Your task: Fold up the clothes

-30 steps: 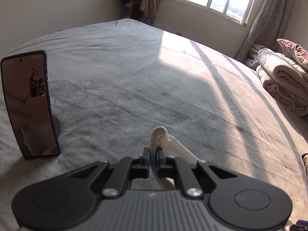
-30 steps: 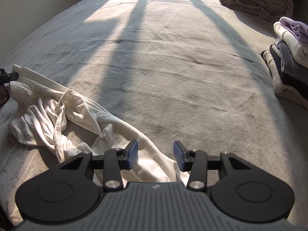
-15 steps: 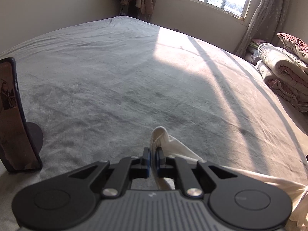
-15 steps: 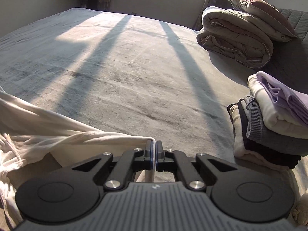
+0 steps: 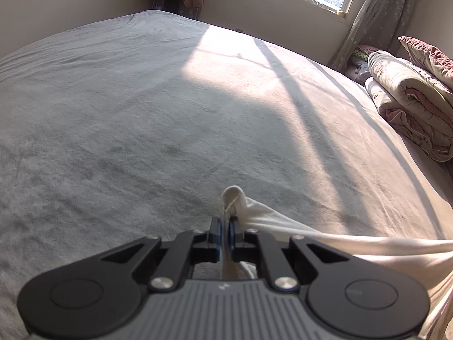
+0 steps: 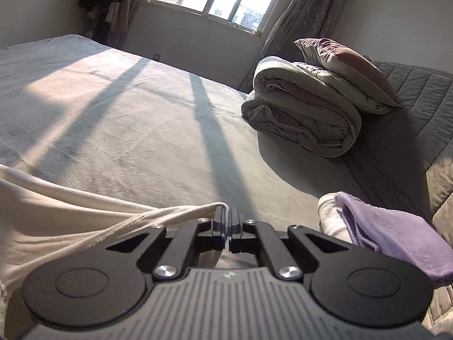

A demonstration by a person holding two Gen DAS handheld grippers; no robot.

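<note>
Stretched above the grey bed (image 5: 141, 130), a cream garment (image 5: 354, 252) hangs between the left gripper (image 5: 224, 233) and right gripper (image 6: 228, 225), each clamped on a thin edge; a harder pull could slip the hem free.

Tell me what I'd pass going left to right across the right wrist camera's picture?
Cream garment → right gripper pinching its edge → rolled quilt with a pillow on top → purple folded cloth.
</note>
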